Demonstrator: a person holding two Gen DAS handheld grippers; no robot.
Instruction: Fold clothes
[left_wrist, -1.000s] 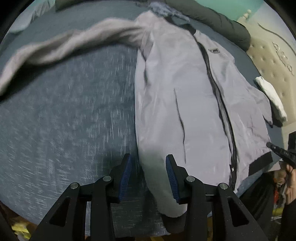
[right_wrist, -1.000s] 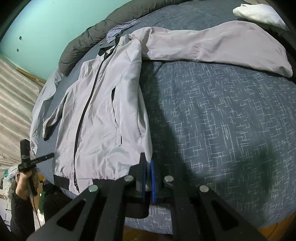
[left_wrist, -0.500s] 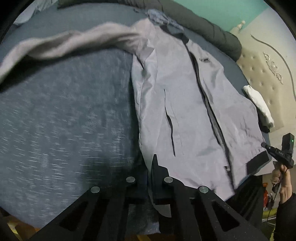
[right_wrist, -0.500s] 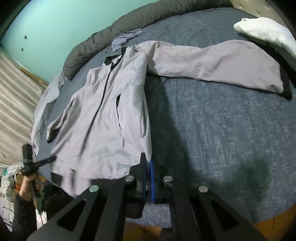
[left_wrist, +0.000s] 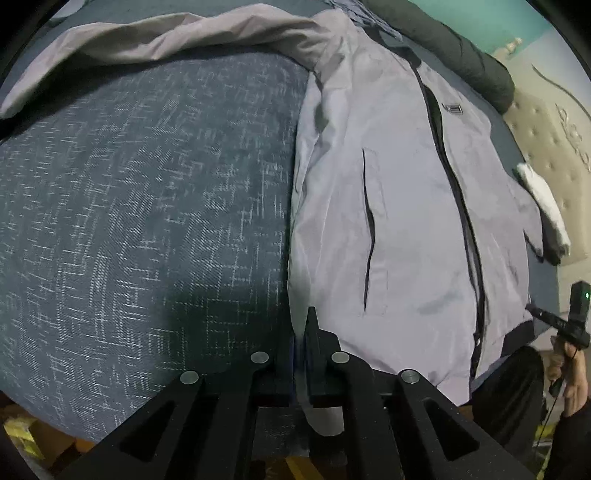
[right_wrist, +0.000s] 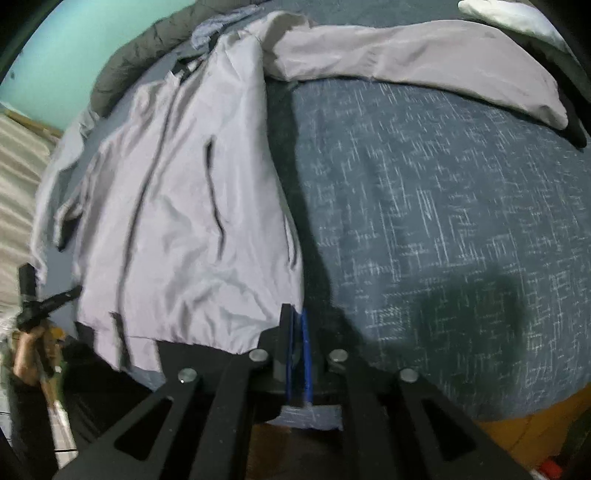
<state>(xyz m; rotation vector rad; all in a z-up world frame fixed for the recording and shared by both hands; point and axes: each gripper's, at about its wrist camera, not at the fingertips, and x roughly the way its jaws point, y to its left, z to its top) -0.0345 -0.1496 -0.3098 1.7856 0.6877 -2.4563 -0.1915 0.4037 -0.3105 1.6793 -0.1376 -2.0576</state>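
Observation:
A light grey zip jacket (left_wrist: 406, 206) lies front up on a dark blue bed cover (left_wrist: 147, 221). One sleeve (left_wrist: 147, 40) stretches away across the cover. My left gripper (left_wrist: 301, 339) pinches the hem corner on the jacket's left edge in the left wrist view. Fabric runs down between the jaws, which are starting to open. In the right wrist view the jacket (right_wrist: 184, 203) fills the left half and its other sleeve (right_wrist: 406, 62) runs right. My right gripper (right_wrist: 295, 332) grips the hem corner nearest it. Its blue pads press the cloth and are starting to open.
A dark grey duvet roll (left_wrist: 461, 48) lies beyond the collar, against a turquoise wall (right_wrist: 74, 44). A white pillow (left_wrist: 543, 210) rests by the tufted headboard (left_wrist: 554, 147). The bed's near edge runs below both grippers. A hand (left_wrist: 569, 365) shows at the right.
The left gripper, open around the hem a second ago, has shut on it and sunk closer to the bed. The right gripper kept its grip and dipped slightly.

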